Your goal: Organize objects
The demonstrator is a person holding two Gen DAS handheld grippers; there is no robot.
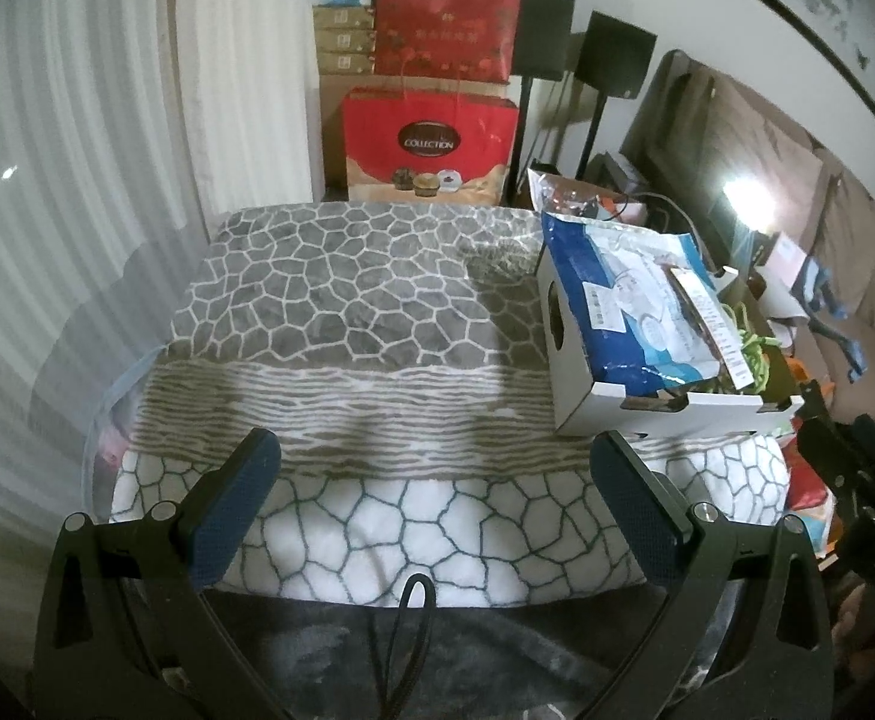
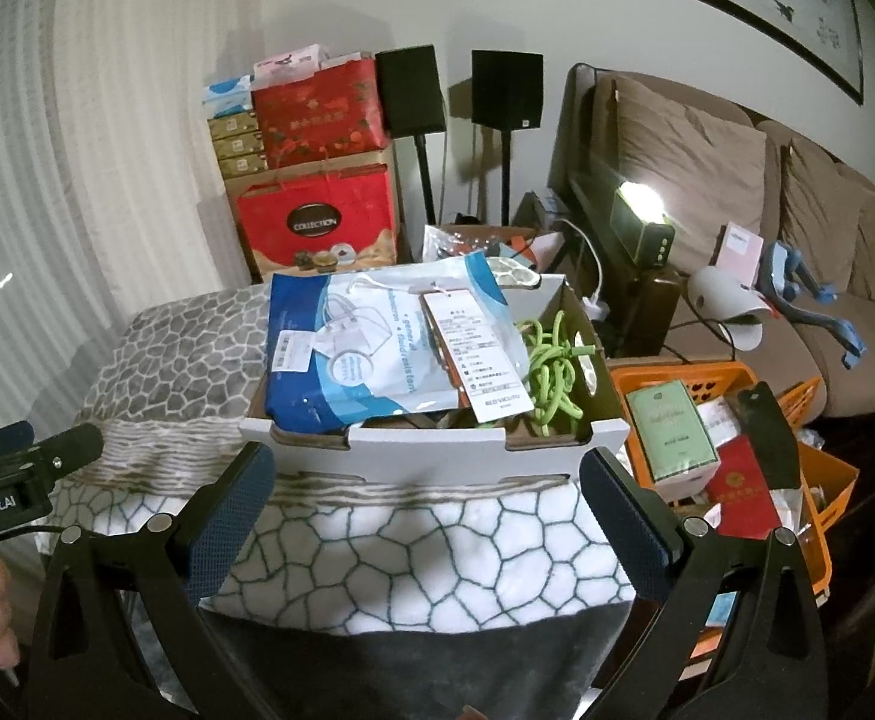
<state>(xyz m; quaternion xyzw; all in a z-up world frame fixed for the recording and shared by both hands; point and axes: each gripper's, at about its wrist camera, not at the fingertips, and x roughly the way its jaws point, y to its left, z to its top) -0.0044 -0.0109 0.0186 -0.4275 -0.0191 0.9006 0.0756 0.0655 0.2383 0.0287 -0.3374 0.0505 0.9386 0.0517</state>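
A white cardboard box (image 1: 575,354) (image 2: 437,453) stands on the right part of a pebble-patterned blanket (image 1: 347,300) (image 2: 413,546). In it lie a blue and white plastic package (image 1: 623,300) (image 2: 371,342), a tagged item (image 2: 476,354) and a green cord (image 1: 752,348) (image 2: 548,372). My left gripper (image 1: 434,450) is open and empty over the blanket's near edge, left of the box. My right gripper (image 2: 425,468) is open and empty just in front of the box. The left gripper also shows at the left edge of the right wrist view (image 2: 29,450).
An orange basket (image 2: 821,540) with a green box (image 2: 671,426) and a red booklet (image 2: 743,492) sits right of the blanket. Red gift boxes (image 1: 431,144) (image 2: 317,222) are stacked at the back. A sofa (image 2: 737,192) and a lit lamp (image 2: 641,204) are on the right.
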